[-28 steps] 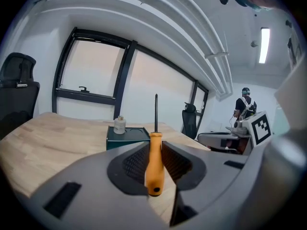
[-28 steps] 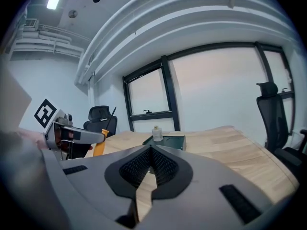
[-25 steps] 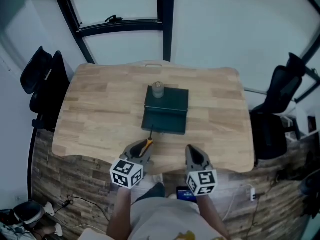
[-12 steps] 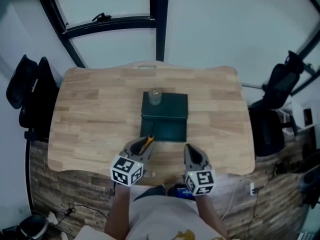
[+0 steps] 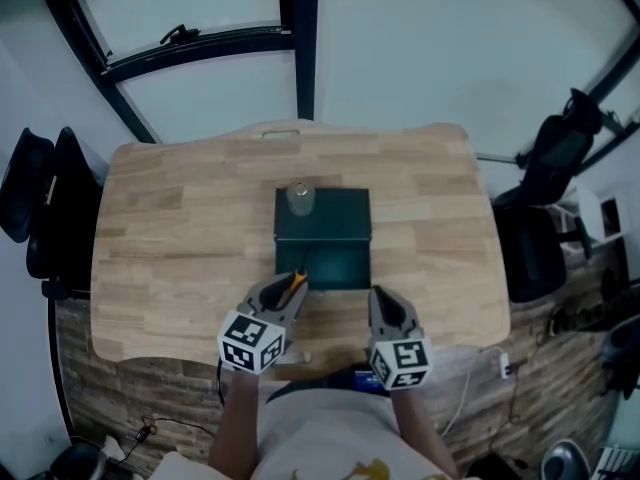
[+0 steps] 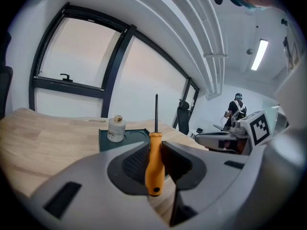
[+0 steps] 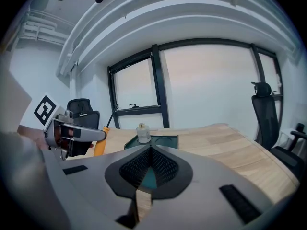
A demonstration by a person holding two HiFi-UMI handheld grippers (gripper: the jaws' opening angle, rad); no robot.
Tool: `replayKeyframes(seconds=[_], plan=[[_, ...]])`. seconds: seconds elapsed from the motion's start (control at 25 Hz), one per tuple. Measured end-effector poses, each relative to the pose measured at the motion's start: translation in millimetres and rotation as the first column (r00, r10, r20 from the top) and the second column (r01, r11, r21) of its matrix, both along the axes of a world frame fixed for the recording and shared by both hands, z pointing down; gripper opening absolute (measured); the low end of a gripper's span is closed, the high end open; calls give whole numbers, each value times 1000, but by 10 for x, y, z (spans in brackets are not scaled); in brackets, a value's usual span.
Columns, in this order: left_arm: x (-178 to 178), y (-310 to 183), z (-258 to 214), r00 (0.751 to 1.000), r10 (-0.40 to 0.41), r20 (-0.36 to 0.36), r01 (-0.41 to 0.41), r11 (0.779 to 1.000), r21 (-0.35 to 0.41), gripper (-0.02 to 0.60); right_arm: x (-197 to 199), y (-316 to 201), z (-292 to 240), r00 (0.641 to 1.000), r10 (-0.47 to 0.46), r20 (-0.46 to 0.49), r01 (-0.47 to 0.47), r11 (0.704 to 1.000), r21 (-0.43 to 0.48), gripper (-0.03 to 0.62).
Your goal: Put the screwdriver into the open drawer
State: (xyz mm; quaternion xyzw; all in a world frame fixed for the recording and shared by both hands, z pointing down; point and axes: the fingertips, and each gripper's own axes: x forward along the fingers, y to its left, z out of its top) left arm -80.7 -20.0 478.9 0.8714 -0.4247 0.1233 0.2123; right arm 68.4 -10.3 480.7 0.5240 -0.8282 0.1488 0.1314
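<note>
My left gripper (image 5: 288, 291) (image 6: 154, 153) is shut on the screwdriver (image 5: 297, 281) (image 6: 153, 166) by its orange handle. The dark shaft points forward, toward the dark green drawer box (image 5: 323, 215) (image 6: 129, 138) in the middle of the table. The box's open drawer (image 5: 336, 266) faces me, and the shaft tip reaches its front left corner. My right gripper (image 5: 381, 299) (image 7: 151, 161) is shut on nothing, just right of the left one, near the table's front edge. In the right gripper view the left gripper (image 7: 72, 133) shows with the screwdriver handle (image 7: 100, 147).
A small clear bottle (image 5: 298, 197) (image 6: 116, 128) (image 7: 142, 132) stands on the box's top at its far left corner. The wooden table (image 5: 180, 228) is bare on both sides. Black chairs (image 5: 40, 208) stand at the left and right (image 5: 545, 188). A person (image 6: 237, 111) stands far off.
The head view has shifted, so table and box sit lower and nearer my grippers. The screwdriver tip now reaches the open drawer's front. Both grippers keep their states.
</note>
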Motion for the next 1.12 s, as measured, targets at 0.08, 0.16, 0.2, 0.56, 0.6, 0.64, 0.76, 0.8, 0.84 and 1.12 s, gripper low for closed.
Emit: replayKeyframes(seconds=[0.08, 0.16, 0.2, 0.56, 0.6, 0.64, 0.76, 0.8, 0.84, 1.12], plan=[[-32, -64, -5, 1000, -5, -4, 5, 1000, 1, 84, -19, -54, 0, 1000, -3, -3, 3, 1000, 0, -2], [-62, -120, -5, 1000, -9, -4, 9, 1000, 2, 84, -29, -112, 22, 1000, -7, -6, 7, 1000, 4, -2], [-72, -138, 0, 1000, -10, -2, 10, 1000, 1, 84, -29, -138, 34, 1000, -6, -5, 6, 1000, 4, -2], [-138, -365, 50, 1000, -26, -3, 26, 1000, -3, 84, -99, -426, 57, 1000, -22, -2, 22, 1000, 5, -2], [-137, -381, 58, 1000, -27, -4, 27, 1000, -4, 84, -102, -446, 65, 1000, -21, -1, 21, 1000, -3, -2], [-137, -396, 64, 1000, -28, -4, 28, 1000, -4, 84, -104, -467, 73, 1000, -21, -1, 21, 1000, -8, -2], [-156, -443, 81, 999, -31, -9, 31, 999, -6, 84, -126, -529, 98, 1000, -25, 0, 25, 1000, -12, -2], [-159, -460, 93, 999, -31, -9, 31, 999, -8, 84, -127, -546, 115, 1000, -23, 1, 23, 1000, -14, -2], [-158, -475, 106, 1000, -29, -8, 29, 1000, -10, 84, -121, -559, 141, 1000, -19, 2, 19, 1000, -17, -2], [-139, -560, 144, 1000, -15, -7, 15, 1000, -15, 84, -131, -654, 202, 1000, -18, -7, 18, 999, -34, -2]])
